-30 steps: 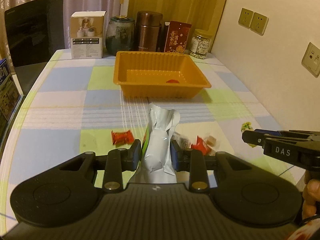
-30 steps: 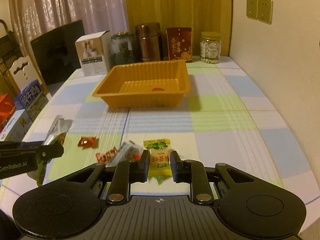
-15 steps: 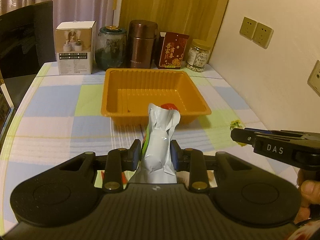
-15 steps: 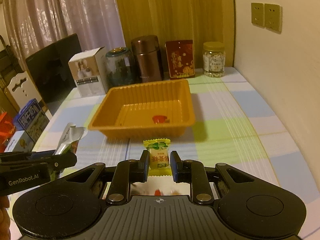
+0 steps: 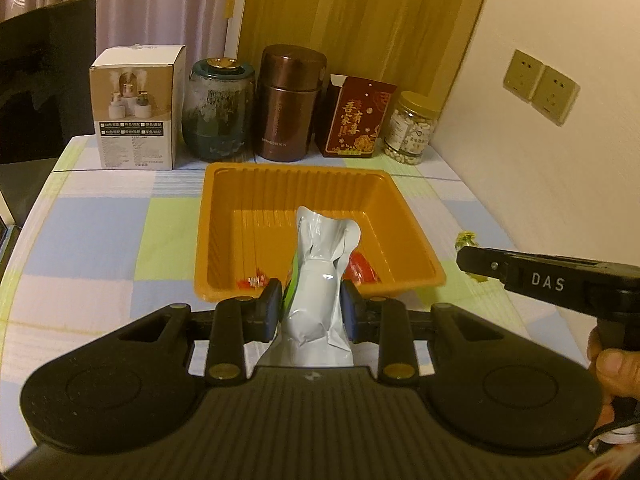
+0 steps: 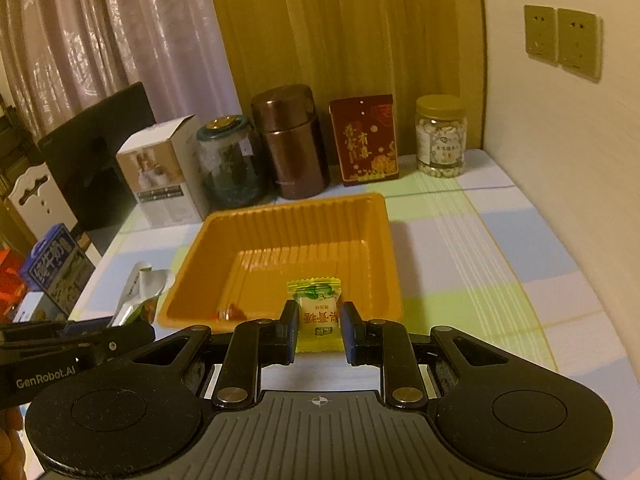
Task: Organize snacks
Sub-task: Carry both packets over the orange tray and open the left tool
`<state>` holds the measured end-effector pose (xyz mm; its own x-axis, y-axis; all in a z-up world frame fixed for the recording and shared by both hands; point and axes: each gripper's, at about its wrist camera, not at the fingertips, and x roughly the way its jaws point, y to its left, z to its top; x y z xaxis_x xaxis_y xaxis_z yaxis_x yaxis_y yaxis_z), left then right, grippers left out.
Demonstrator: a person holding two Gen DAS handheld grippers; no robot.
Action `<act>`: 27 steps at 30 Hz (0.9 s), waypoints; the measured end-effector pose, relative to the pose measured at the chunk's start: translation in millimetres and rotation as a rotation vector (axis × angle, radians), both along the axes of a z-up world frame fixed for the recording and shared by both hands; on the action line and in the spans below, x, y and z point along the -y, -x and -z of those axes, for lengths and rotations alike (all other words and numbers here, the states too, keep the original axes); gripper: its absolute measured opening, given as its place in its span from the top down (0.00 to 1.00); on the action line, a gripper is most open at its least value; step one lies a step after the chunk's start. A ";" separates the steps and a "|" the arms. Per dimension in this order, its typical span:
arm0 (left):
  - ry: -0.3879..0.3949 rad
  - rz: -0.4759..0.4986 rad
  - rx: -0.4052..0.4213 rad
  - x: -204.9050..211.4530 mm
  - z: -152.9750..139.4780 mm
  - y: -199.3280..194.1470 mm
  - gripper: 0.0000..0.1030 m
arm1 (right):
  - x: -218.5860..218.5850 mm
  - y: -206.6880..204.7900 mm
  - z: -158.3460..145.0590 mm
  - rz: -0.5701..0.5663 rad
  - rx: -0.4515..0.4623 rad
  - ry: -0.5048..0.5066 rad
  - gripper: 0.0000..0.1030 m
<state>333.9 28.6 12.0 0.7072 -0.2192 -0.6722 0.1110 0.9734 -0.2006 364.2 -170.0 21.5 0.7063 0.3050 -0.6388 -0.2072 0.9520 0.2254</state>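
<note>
The right gripper jaws pinch a yellow candy at the orange tray's near rim.

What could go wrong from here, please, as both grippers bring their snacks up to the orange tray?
1. The left gripper holds the tall silver pouch low down; released at the orange tray near rim, it might tip back out.
2. The right gripper with the yellow candy is close beside the left one; both moving in together could collide.
</note>
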 end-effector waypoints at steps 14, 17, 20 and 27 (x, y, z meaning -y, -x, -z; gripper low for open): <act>0.020 -0.005 -0.041 -2.3 20.2 -64.9 0.73 | -13.1 -75.0 26.9 0.000 -0.084 -0.048 0.78; 0.022 -0.005 -0.049 -0.6 25.2 -75.0 0.73 | -14.3 -82.2 33.0 0.001 -0.098 -0.051 0.78; 0.030 -0.011 -0.060 -0.7 31.0 -84.5 0.73 | -13.5 -87.3 38.3 0.007 -0.110 -0.054 0.78; 0.019 -0.008 -0.068 4.4 41.9 -98.1 0.73 | -10.5 -95.4 49.1 0.018 -0.131 -0.063 0.78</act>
